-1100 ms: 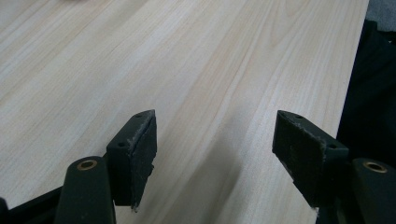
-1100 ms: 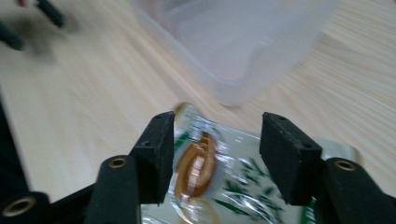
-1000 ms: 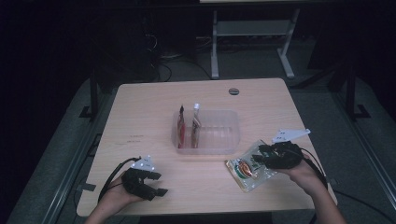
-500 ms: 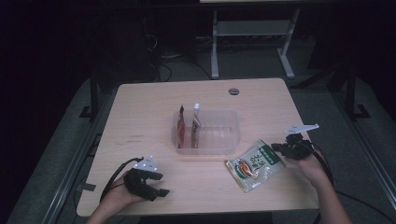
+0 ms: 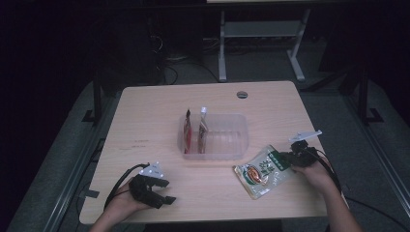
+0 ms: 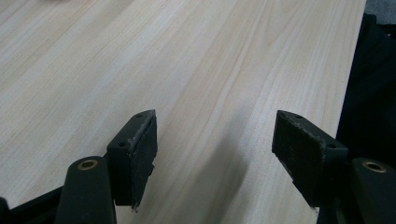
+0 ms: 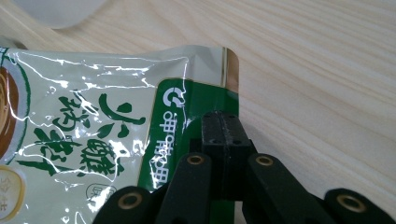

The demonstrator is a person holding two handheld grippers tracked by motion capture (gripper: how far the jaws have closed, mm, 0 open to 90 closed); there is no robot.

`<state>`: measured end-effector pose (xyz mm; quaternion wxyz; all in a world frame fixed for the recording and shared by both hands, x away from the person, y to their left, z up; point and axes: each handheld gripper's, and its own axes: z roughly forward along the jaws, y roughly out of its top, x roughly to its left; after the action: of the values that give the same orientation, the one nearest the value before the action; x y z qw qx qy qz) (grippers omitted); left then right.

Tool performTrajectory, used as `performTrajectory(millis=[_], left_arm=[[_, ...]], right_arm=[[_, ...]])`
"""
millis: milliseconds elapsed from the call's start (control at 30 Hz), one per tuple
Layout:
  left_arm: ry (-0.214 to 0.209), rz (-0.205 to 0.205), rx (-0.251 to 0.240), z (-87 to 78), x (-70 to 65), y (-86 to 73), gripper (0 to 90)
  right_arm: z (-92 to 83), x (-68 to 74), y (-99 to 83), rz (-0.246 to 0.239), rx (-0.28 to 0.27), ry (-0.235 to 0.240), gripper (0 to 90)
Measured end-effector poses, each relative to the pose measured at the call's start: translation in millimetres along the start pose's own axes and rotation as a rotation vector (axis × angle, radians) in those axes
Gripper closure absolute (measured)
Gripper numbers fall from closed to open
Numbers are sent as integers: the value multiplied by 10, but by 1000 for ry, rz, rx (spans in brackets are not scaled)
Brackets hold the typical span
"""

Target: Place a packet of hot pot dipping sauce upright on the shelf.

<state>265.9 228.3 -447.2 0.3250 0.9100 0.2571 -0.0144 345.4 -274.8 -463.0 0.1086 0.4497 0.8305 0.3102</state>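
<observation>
From above, the green and silver snack packet [image 5: 261,171] lies flat on the table [image 5: 145,111], just right of the clear plastic tub [image 5: 223,140]. The right gripper [image 5: 289,159] pinches the packet's far edge. The left gripper [image 5: 164,197] sits well left of the tub.

Left gripper view: jaws wide apart over bare wood.

Right gripper view: jaws have just squeezed together on the packet's green edge [image 7: 201,107].

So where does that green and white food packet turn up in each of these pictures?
High view: food packet lies lower right, on the wooden table.
Left gripper view: not in it.
Right gripper view: left and centre, its green edge pinched by the right gripper.
Shared landmark: the wooden table.
</observation>
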Motion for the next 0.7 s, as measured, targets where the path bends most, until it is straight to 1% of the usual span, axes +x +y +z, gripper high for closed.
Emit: performTrajectory(millis=[67, 200, 300, 433, 500, 700], left_arm=[[1, -1, 0, -4, -2, 0, 308], [0, -1, -1, -6, 5, -5, 308], [1, 1, 1, -5, 0, -3, 308], [0, 8, 0, 4, 0, 1, 308], [-1, 7, -1, 4, -1, 2, 308], [3, -4, -2, -4, -6, 1, 308]], right_arm=[[-7, -8, -4, 5, 0, 7, 898], [-4, -6, -10, -8, -1, 12, 898], [-4, 14, -16, -6, 0, 35, 898], [5, 51, -6, -25, 6, 54, 898], [17, 88, 0, -29, 6, 72, 898], [61, 266, 39, -87, 24, 129, 898]])
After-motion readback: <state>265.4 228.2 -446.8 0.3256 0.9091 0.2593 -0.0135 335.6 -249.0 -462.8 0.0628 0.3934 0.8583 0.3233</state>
